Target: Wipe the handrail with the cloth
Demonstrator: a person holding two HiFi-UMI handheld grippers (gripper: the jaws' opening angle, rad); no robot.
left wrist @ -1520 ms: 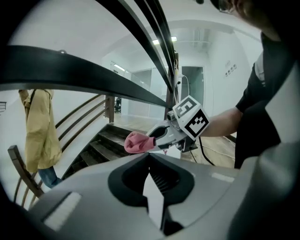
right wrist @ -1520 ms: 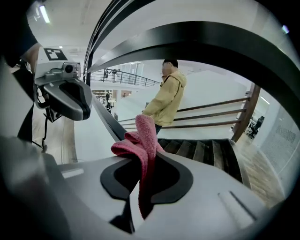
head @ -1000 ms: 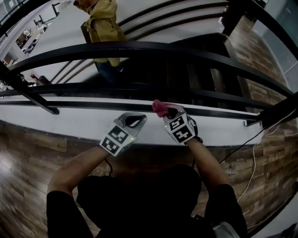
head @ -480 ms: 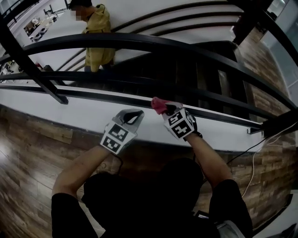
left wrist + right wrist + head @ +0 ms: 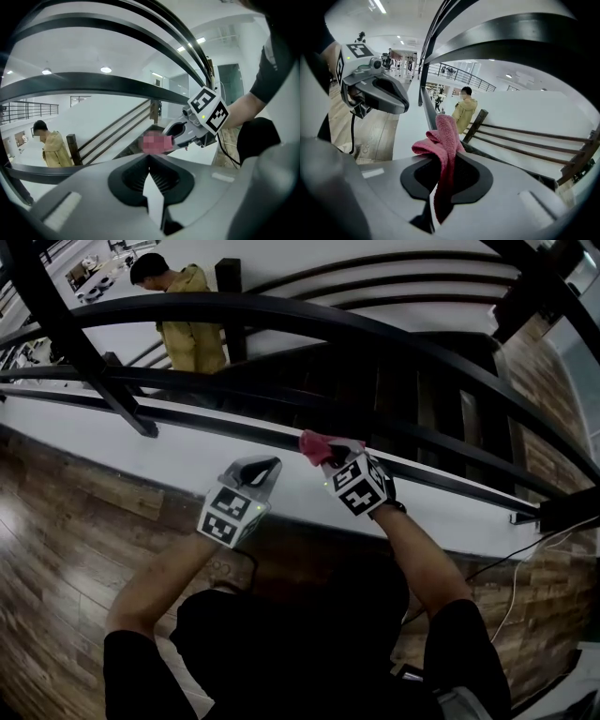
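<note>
The wooden floor ran across the near side, and a white ledge edged it on the far side; over the ledge stood the black handrail, its thick top bar curving from far left to right, with a thinner lower rail slanting beneath it; beyond the bars a dark staircase dropped away, and a person in a yellow jacket stood on it at the far left.

The person doing the work leaned toward the rail with both arms out; the right gripper was held up at the lower rail, its jaws clamped on the cloth; the left gripper was just to its left, over the white ledge and short of the rail, its jaws pressed together with nothing between them.

The cloth was pink and bunched; in the right gripper view it stood up out of the pinched jaws in a folded tuft, with a strip hanging down through the gap; from above, its free end lay right at the lower rail, though I could not tell whether it pressed on the bar.
</note>
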